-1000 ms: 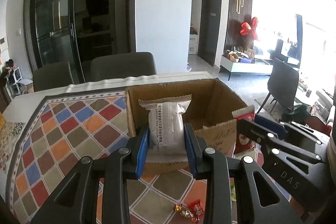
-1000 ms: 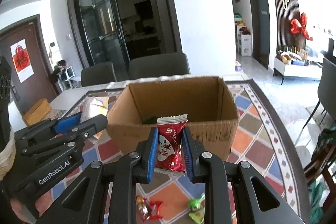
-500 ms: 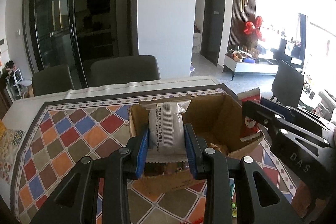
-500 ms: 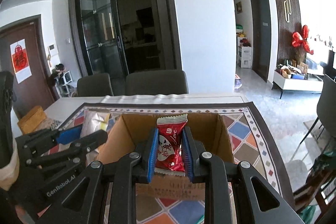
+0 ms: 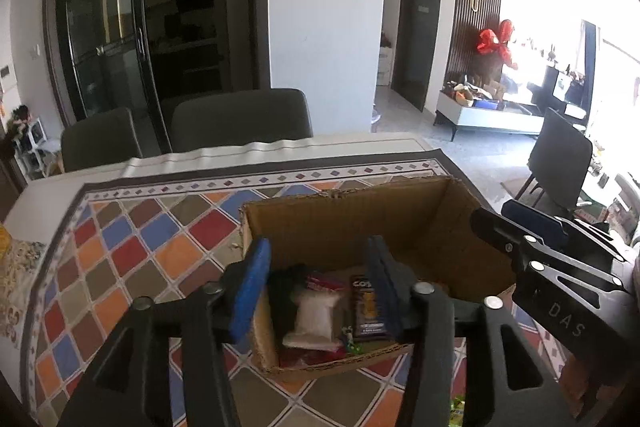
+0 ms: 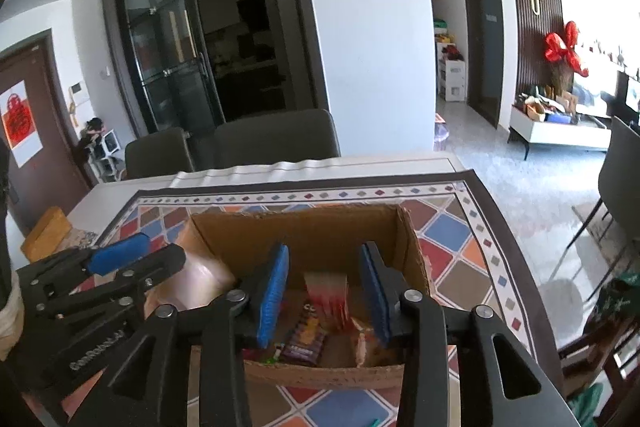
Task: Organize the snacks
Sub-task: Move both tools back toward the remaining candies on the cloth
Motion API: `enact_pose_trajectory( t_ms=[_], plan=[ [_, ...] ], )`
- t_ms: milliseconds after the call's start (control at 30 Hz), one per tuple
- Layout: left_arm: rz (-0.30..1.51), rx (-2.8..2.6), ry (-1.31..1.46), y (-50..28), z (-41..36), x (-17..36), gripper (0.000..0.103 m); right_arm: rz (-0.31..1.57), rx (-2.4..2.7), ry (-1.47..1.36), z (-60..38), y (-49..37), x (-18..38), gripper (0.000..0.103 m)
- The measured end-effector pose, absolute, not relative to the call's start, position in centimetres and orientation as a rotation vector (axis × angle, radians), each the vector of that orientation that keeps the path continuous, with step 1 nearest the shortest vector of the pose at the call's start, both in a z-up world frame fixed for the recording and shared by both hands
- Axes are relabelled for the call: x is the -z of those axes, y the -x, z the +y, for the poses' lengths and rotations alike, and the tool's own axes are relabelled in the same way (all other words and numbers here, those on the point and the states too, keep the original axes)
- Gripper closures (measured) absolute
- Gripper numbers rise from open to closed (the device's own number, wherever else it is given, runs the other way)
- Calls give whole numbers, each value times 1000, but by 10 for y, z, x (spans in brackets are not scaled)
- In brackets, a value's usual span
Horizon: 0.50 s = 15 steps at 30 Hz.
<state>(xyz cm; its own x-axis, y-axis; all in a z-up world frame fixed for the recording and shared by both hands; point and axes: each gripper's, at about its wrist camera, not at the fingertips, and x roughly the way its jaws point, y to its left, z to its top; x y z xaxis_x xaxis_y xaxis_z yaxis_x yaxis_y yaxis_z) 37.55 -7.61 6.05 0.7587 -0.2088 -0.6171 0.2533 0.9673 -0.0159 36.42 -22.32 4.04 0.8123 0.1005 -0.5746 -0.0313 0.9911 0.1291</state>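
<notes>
Right now I am at the drop step: both of my grippers hang over the open cardboard box (image 5: 404, 223) on the patterned tablecloth (image 5: 132, 247), and both have just been opening. My left gripper (image 5: 316, 287) stands released, with nothing pressed between its blue pads; the white packet (image 5: 314, 317) lies below it on the box floor, beside a dark packet (image 5: 366, 311). My right gripper (image 6: 324, 291) is released too. Seen from the right wrist, the red packet (image 6: 328, 291) shows blurred between the spread pads, not touched by either, and I judge it to be falling into the box among the snacks already there.

So this pair of snacks looks stowed, or as good as. Next I would lift both grippers clear of the box rim without catching the cardboard, then go back for whatever remains on the cloth. A bit of green wrapper (image 5: 456, 409) peeks out at the bottom edge of the left view; I cannot tell what else is left. Small loose sweets call for a low, careful pinch with the jaws spread first.
</notes>
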Motion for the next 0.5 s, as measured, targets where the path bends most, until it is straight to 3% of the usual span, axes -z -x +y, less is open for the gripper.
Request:
enact_pose_trajectory(
  t_ms=[433, 500],
  plan=[
    [594, 277, -55, -324, -65, -71, 50, 568, -105, -95, -215, -320, -47, 64],
    [579, 273, -61, -313, -65, -72, 50, 557, -104, -99, -215, -311, -47, 58]
  ],
)
